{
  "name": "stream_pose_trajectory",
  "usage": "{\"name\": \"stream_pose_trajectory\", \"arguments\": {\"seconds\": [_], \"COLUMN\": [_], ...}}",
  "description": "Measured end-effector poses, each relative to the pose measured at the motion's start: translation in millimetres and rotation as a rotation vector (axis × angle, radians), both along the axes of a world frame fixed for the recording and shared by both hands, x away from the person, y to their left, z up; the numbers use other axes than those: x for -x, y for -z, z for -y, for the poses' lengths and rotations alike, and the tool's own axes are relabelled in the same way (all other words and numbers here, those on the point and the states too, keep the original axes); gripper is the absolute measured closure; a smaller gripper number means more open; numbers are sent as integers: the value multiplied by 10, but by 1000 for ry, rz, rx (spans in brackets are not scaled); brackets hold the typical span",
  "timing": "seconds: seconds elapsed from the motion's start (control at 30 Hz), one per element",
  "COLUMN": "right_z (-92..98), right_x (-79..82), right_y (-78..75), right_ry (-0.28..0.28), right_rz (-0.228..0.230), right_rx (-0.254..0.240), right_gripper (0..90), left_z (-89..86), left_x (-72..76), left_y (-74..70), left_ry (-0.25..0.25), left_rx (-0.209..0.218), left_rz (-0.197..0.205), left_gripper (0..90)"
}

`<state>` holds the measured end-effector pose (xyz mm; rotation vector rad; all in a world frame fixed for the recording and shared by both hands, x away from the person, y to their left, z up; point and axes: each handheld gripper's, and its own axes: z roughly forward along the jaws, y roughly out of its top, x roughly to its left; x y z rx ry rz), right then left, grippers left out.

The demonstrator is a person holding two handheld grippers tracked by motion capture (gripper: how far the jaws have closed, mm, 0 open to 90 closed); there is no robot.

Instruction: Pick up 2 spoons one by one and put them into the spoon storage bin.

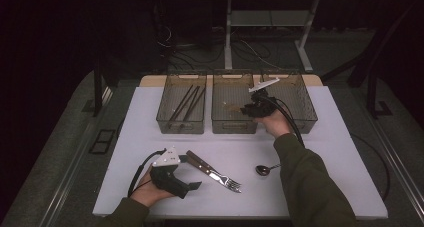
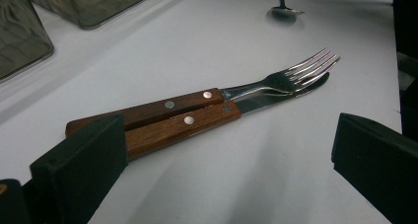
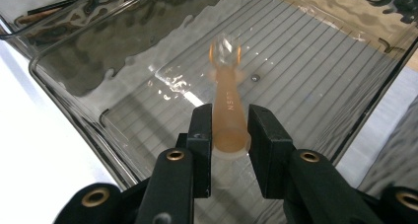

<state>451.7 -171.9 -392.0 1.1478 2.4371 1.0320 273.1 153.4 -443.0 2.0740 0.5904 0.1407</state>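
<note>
My right gripper (image 3: pixel 229 120) is shut on the handle of an amber see-through plastic utensil (image 3: pixel 227 103), whose far end is blurred. It hangs over the ribbed floor of the middle clear bin (image 1: pixel 232 124); in the high view the right gripper (image 1: pixel 255 107) sits at that bin's right edge. Near the front left of the table, my left gripper (image 1: pixel 172 179) stands open. In its own view the left gripper (image 2: pixel 226 135) has its jaws wide apart around a wooden-handled fork (image 2: pixel 300 68) and knife (image 2: pixel 187 130) lying side by side, touching neither.
Three clear bins line the back of the white table (image 1: pixel 325 152). The left bin (image 1: pixel 172 124) holds dark sticks (image 1: pixel 187 102), and the right bin (image 1: pixel 300 112) stands beside my right hand. A metal spoon (image 1: pixel 262 170) lies at front centre-right.
</note>
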Motion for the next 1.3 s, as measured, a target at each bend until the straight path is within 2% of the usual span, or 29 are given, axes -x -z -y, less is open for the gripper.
{"name": "stream_pose_trajectory", "arguments": {"seconds": [0.07, 0.23, 0.53, 0.7, 0.93, 1.1, 1.3], "right_z": [-7, 4, 89, 149, 220, 268, 377], "right_x": [0, 13, 91, 214, 441, 598, 768], "right_y": [4, -34, -139, -199, -251, -256, -222], "right_ry": [-2, 12, 24, -16, -61, -84, -106], "right_rz": [-4, 20, 22, 49, 61, 57, 48], "right_rx": [-7, -34, -105, -130, -161, -151, -129], "right_gripper": [703, 545, 444, 441, 456, 506, 614], "left_z": [0, 0, 2, 7, 11, 7, 9], "left_x": [1, -3, 2, 7, 9, 8, 9], "left_y": [0, 0, 0, 2, 5, 3, 4], "left_ry": [-3, 1, -3, -7, -12, -9, -11], "left_rx": [0, -4, 3, 5, 7, 2, 1], "left_rz": [-1, 5, 2, -4, -9, -8, -9], "left_gripper": [0, 0, 0, 0, 0, 0, 0]}}
